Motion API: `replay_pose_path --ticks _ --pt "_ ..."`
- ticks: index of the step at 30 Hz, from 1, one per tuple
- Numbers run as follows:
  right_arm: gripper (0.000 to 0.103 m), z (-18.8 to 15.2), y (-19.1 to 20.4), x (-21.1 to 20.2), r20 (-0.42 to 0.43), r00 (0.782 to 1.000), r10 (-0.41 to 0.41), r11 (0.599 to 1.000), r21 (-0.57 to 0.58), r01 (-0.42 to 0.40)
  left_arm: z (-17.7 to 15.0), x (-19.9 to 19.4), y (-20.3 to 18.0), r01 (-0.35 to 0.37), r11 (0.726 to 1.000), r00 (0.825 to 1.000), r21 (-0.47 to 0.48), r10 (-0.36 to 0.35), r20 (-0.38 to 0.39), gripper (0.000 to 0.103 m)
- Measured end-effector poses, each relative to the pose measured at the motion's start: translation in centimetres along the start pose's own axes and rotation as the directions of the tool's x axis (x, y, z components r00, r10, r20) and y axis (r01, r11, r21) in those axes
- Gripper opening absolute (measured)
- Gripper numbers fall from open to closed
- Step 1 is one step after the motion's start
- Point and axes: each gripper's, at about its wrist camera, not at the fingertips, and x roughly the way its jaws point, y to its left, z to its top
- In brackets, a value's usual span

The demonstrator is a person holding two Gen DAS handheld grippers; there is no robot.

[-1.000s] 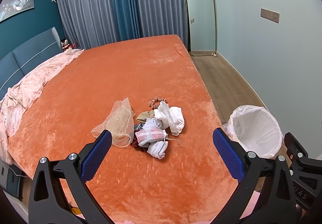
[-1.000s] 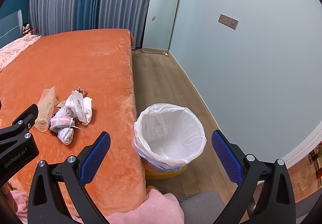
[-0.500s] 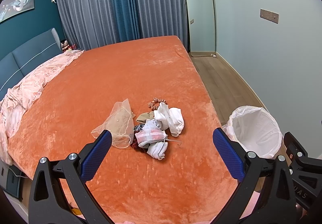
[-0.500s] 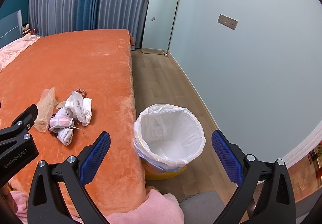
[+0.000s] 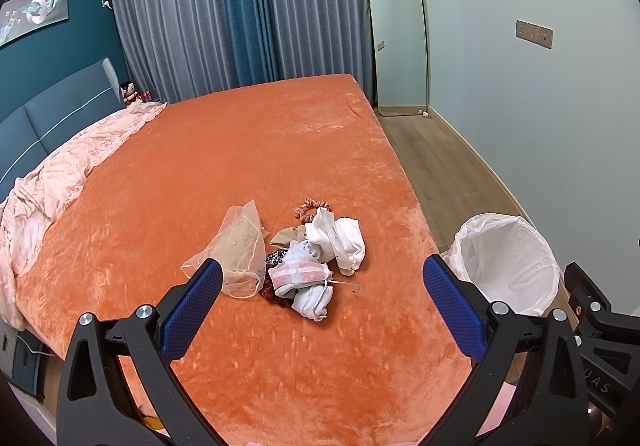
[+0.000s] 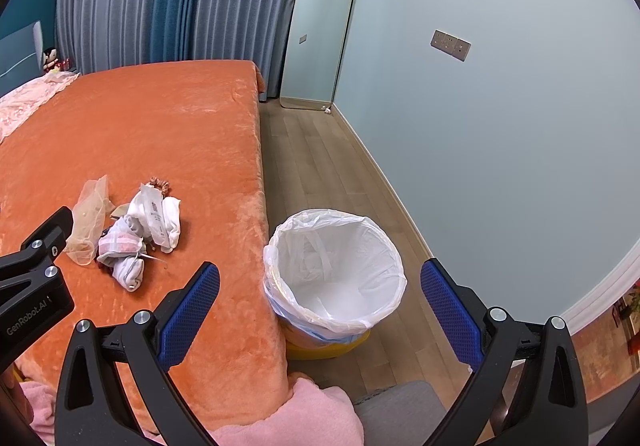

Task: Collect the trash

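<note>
From the left wrist view, the left gripper (image 5: 320,302) hangs above the orange bed (image 5: 248,149) with its jaws spread wide and nothing between them. The trash pile (image 5: 308,258) lies on the bed cover ahead of it, towards the bed's right edge, with a sheer mesh bag (image 5: 240,250) just beside it on the left and a small scrunchie (image 5: 310,205) at its far side. The step in hand looks like the first reach. To do it well, I would come straight down over one soft bundle at the near end, close on its bulk and not on a loose corner, and lift clear before swinging right (crumpled cloth and wrappers slip easily). The pile has no clear front; its long axis runs roughly from the near end away towards the scrunchie.

From the right wrist view, the right gripper (image 6: 320,310) is likewise spread and empty, held over the lined bin (image 6: 336,274), which stands upright on the floor just beside the bed edge, mouth facing up. The pile (image 6: 136,234) sits well left of it, on the bed.
</note>
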Motion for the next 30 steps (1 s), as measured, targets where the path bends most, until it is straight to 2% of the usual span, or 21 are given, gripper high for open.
replay_pose_path --ticks 30 --pt "0.096 0.08 -0.34 -0.06 0.007 1.000 -0.003 1.000 0.000 0.003 -0.08 -0.17 0.10 0.009 1.000 1.000 0.000 -0.009 0.013 0.096"
